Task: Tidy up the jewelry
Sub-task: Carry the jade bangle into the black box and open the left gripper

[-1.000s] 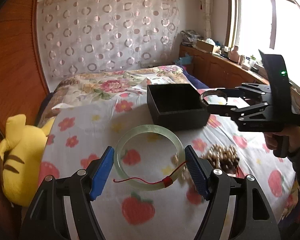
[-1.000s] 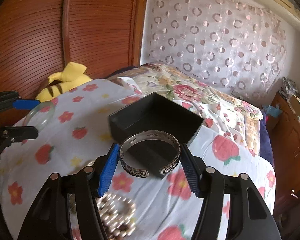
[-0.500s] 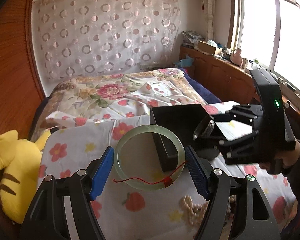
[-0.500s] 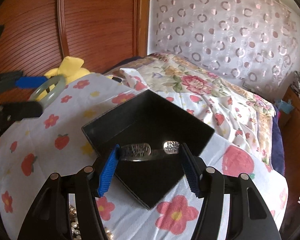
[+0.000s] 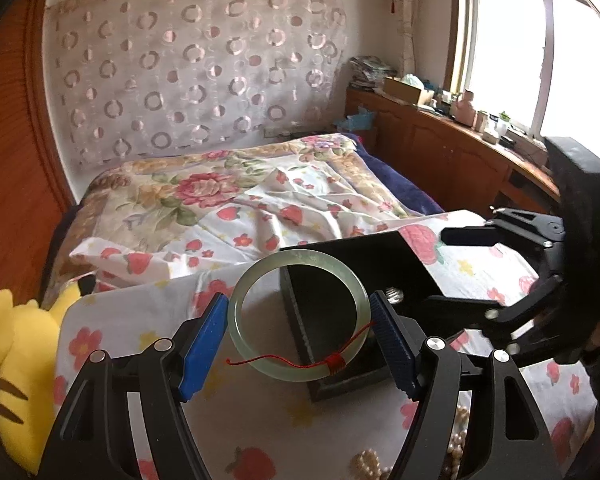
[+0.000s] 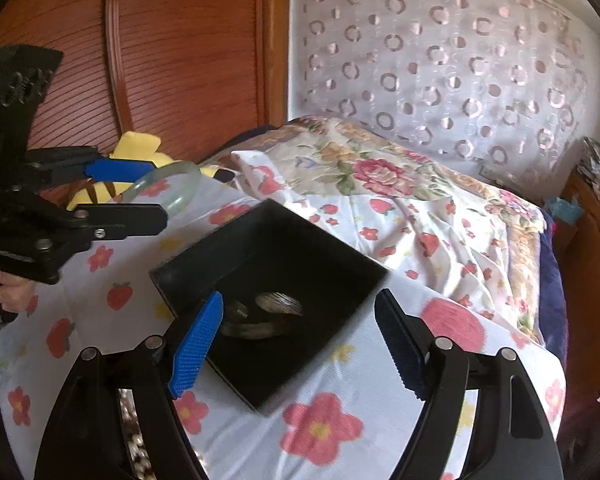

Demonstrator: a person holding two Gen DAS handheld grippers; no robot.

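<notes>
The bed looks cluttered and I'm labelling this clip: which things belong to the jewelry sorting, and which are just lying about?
Part of the job:
- jade bangle, held in the left gripper
- silver cuff, lying in the black box
- right gripper, jaws opening over the box
- pearl beads

Just lying about:
- yellow plush toy
- floral quilt

A box [image 6: 236,248] is set on the bed [image 6: 440,216], and a cuff bracelet [image 6: 260,314] is seen lying inside it, below the right hand-held gripper [image 6: 298,344], whose jaws are opening with nothing pressed between them. A bangle [image 5: 298,314] is clamped between the pads of the left hand-held gripper [image 5: 298,340], held above the box's left wall. A plush toy [image 5: 16,364] is placed at the bed's left edge, and a heap of pearl beads [image 5: 374,466] is found on the bed in front of the box.
</notes>
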